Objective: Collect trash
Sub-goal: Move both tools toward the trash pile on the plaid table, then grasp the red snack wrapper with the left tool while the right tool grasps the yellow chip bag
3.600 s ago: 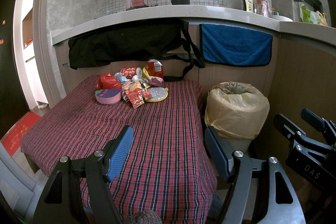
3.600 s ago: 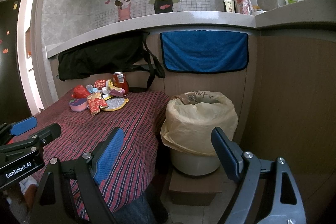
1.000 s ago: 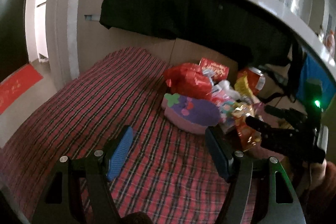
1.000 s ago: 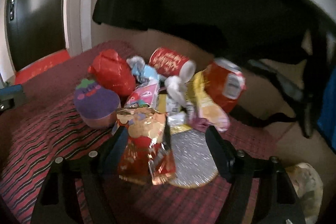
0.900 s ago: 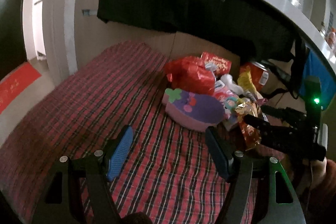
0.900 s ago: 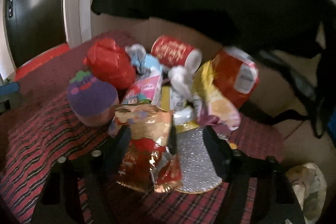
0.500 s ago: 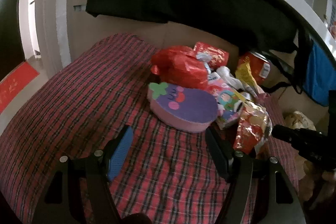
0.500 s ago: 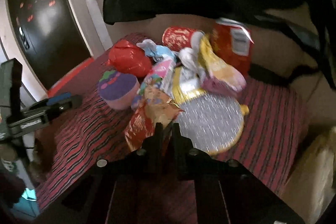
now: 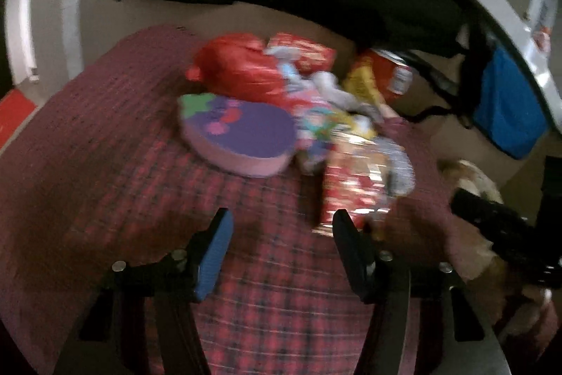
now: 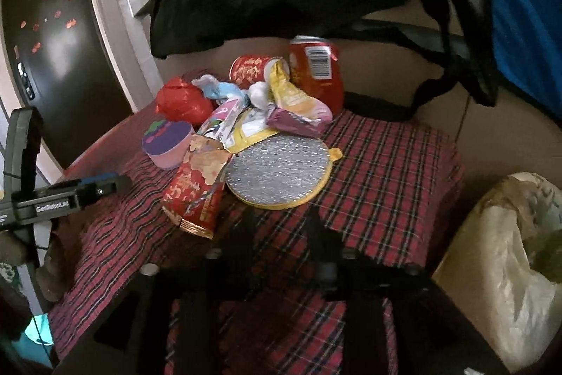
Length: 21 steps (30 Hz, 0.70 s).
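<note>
Two grippers work over a plaid tablecloth point(image 10: 386, 171). The right gripper point(image 10: 281, 227), jaws just reopened to a narrow gap, holds nothing; the red-and-gold snack wrapper point(image 10: 196, 188) lies just beyond its left finger. The left gripper point(image 9: 281, 234), jaws wide though just narrowing, points at a purple eggplant-shaped box point(image 9: 242, 136). A lined trash bin point(image 10: 502, 255) stands right of the table.

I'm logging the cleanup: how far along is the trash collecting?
Done: nothing that shows; the trash pile lies on the plaid table. In hand: nothing. The right gripper has just been opening its jaws, empty, beside the red snack wrapper; the left gripper has just been closing slightly, also empty. Left: every piece into the lined bin.
</note>
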Motion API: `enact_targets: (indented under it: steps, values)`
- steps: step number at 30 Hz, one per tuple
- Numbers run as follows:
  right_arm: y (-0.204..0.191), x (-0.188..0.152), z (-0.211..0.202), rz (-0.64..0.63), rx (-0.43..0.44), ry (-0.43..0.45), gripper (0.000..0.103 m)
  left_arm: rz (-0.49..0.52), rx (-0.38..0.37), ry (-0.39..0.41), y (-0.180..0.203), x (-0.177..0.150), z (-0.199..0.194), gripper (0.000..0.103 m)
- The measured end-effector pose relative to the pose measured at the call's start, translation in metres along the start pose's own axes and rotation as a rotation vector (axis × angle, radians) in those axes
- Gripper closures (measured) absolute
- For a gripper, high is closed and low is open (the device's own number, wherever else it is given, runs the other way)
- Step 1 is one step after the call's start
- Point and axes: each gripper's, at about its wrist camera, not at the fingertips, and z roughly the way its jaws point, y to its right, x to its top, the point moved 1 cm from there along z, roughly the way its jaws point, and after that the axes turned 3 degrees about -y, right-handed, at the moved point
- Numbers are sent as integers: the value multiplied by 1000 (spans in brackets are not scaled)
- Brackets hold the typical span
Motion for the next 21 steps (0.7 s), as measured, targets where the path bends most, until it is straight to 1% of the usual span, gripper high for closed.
enact_targets:
  steps: [1,3,5,8,10,12,14,15,17,18,19,21]
  values:
    - [1,-2,-1,-1,-5,6,70,24,-35,-1,11,2,0,43]
    - [4,-3,-1,4,-12,11,70,51,-74,-4,26,7,3,43]
    - [6,-5,1,20,-6,14,70,82,-92,-6,39,15,12,43]
    - [15,-8,-3,45,-16,27,70,107,-49,-33,49,26,42,43]
    - [24,-12,-8,77,-22,37,69,94,-36,-59,48,29,57,44]
    - [32,-15,-12,109,-14,45,69,68,-41,-96,49,31,72,46]
    - [38,-19,-15,123,-17,50,66,41,-19,-122,50,30,82,46]
    - [39,-20,-15,122,-25,49,66,33,-12,-118,49,28,82,48]
    - [39,-21,-15,107,-40,47,66,26,-13,-105,50,27,80,69]
    - [38,-20,-15,98,-43,48,66,14,-35,-103,49,27,77,83]
    - [36,-19,-16,87,-48,53,66,0,-55,-96,48,26,73,93]
    - [33,-14,-17,67,-59,67,66,-16,-83,-53,47,27,56,96]
